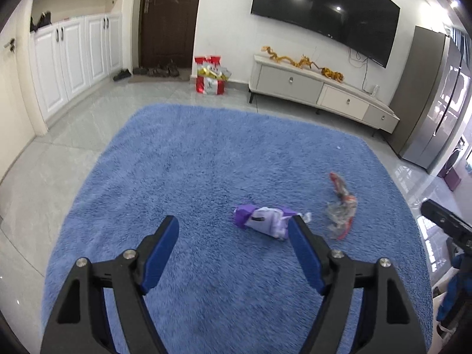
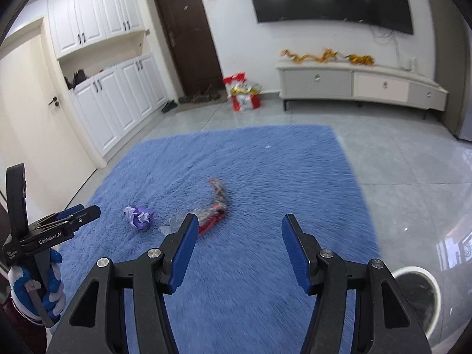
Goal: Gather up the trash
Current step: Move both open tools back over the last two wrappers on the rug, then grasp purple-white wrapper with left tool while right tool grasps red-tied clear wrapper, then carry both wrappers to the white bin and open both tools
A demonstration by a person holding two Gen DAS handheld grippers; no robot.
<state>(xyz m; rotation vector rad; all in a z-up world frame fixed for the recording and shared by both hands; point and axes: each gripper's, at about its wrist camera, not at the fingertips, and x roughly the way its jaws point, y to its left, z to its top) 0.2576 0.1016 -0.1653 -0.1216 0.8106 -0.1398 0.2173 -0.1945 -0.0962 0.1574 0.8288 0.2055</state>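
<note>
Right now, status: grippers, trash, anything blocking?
Left gripper and right gripper open, empty. Purple wrapper and red wrapper lie apart on blue rug. Nothing blocking.

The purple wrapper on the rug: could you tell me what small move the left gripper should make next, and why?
Probably ease the left gripper forward and a little to its right, then down over the purple wrapper. Its jaws are open and empty, and the wrapper lies loose on the rug, just ahead, by the right finger rather than centred between the two. The red wrapper lies nearer the right gripper.
</note>
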